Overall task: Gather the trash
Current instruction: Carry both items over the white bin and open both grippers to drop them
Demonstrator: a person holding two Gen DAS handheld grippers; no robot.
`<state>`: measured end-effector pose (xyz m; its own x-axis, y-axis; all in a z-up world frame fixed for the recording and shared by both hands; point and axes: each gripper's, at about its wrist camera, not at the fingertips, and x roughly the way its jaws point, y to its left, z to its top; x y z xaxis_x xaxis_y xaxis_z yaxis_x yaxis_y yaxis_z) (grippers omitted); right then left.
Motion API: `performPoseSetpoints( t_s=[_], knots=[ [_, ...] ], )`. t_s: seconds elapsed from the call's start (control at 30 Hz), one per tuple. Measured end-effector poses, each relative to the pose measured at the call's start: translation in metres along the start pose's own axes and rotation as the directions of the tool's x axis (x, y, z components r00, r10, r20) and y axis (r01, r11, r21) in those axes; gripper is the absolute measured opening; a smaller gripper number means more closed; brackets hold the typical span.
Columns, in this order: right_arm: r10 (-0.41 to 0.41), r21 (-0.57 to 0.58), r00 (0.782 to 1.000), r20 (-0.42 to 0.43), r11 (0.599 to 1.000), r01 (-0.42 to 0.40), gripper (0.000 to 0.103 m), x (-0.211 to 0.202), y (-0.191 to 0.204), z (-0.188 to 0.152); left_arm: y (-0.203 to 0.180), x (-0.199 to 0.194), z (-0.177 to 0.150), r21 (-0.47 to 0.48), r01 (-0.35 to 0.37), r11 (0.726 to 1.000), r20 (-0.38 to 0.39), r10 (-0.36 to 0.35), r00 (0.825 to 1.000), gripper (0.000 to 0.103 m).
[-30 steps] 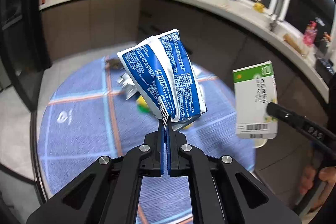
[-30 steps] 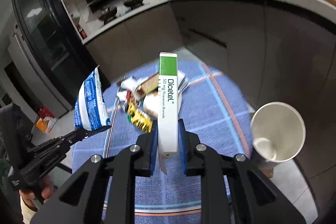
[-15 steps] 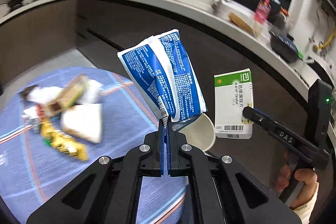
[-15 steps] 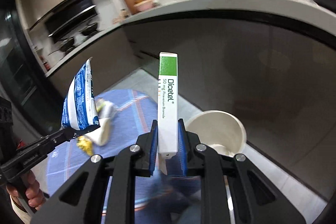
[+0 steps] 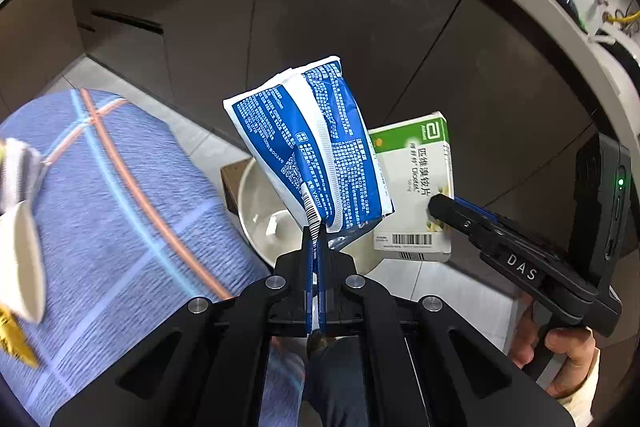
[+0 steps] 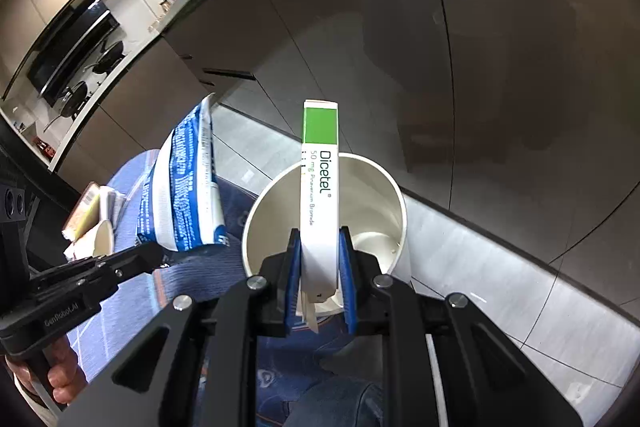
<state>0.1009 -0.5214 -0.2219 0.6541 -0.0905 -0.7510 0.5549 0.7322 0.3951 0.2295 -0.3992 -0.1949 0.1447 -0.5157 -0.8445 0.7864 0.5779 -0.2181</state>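
Observation:
My left gripper [image 5: 315,233] is shut on the bottom edge of a blue and white pouch [image 5: 316,147], which stands up above a white round bin [image 5: 256,203] on the floor. Just right of the pouch, my right gripper [image 5: 434,203] holds a green and white medicine box [image 5: 416,183]. In the right wrist view, the right gripper [image 6: 319,233] is shut on the box [image 6: 320,179], upright over the bin's mouth [image 6: 368,195]. The pouch [image 6: 184,187] hangs at the left in the left gripper [image 6: 154,251], beside the bin's rim.
Dark cabinet fronts [image 6: 480,67] rise right behind the bin. A blue checked rug [image 5: 100,207] lies left of it, with loose trash [image 6: 88,215] and a yellow wrapper [image 5: 12,339]. A hand [image 5: 560,355] grips each handle. Blue jeans show below the grippers.
Both grippers swung off the rug toward the cabinets and sank, and now hang over the white bin. The pouch and the box stay gripped as before.

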Motion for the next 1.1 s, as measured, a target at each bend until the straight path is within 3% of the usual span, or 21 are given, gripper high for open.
performPoseSetpoints(
  t_s=[0.5, 0.6, 0.67, 0.77, 0.8, 0.83, 0.97, 1.1],
  knots=[
    [-0.003, 0.018, 0.997, -0.072, 1.000, 0.004, 0.020, 0.062, -0.015, 0.000, -0.003, 0.070, 0.018, 0.016, -0.053, 0.998, -0.076, 0.054, 0.996, 0.004],
    [-0.007, 0.005, 0.997, -0.075, 1.000, 0.007, 0.027, 0.066, -0.016, -0.002, -0.005, 0.074, 0.021, 0.016, -0.073, 0.997, -0.064, 0.074, 0.995, 0.019],
    [-0.010, -0.003, 0.997, -0.070, 1.000, 0.009, 0.035, 0.067, -0.014, -0.003, -0.003, 0.074, 0.022, 0.003, -0.083, 0.997, -0.046, 0.083, 0.995, 0.036],
    [-0.011, -0.014, 0.998, -0.056, 1.000, 0.011, 0.041, 0.062, -0.013, -0.003, 0.005, 0.068, 0.026, -0.017, -0.058, 0.998, -0.018, 0.058, 0.998, 0.047],
    [-0.010, -0.015, 0.999, -0.048, 1.000, 0.010, 0.044, 0.059, -0.013, -0.003, 0.004, 0.066, 0.026, -0.015, -0.061, 0.998, -0.005, 0.061, 0.998, 0.053],
    [-0.010, -0.016, 0.999, -0.041, 1.000, 0.010, 0.049, 0.057, -0.013, -0.003, 0.004, 0.062, 0.026, -0.014, -0.078, 0.997, 0.018, 0.078, 0.997, 0.065],
    [-0.011, -0.024, 1.000, -0.007, 1.000, 0.010, 0.068, 0.045, -0.014, -0.001, 0.010, 0.045, 0.024, -0.041, -0.097, 0.994, 0.094, 0.100, 0.991, 0.088],
    [-0.005, -0.024, 0.999, 0.033, 1.000, 0.006, 0.093, 0.031, -0.016, -0.001, 0.021, 0.026, 0.022, -0.093, -0.124, 0.988, 0.146, 0.136, 0.980, 0.095]
  ],
)
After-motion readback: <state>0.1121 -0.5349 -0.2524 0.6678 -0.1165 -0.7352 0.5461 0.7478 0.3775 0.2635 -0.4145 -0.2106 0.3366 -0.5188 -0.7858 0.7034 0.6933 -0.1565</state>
